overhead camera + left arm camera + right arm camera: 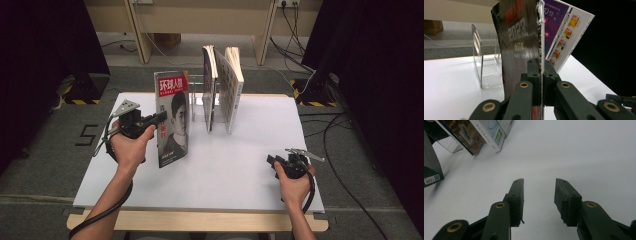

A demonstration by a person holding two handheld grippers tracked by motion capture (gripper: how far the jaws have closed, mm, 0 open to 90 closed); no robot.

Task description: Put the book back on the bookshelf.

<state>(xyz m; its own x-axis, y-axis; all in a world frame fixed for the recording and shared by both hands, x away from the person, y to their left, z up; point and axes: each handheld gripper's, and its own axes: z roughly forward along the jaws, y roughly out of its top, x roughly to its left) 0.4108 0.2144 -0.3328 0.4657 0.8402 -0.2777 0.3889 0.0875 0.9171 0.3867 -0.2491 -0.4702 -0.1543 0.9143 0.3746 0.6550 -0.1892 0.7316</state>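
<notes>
A magazine (172, 117) with a red title band and a portrait on its cover stands upright on the white table (240, 165), left of centre. My left gripper (159, 118) is shut on its left edge; in the left gripper view the jaws pinch the magazine's thin edge (540, 50) between them. Two more books (222, 87) lean in a clear acrylic stand (197, 102) at the back of the table. My right gripper (272, 161) rests low over the table's right front, open with nothing between its jaws (539, 192).
The table's wooden front edge (200, 220) runs below both forearms. Cables (320, 135) trail on the grey floor to the right. The leaning books (481, 135) and the stand's base lie far left in the right gripper view.
</notes>
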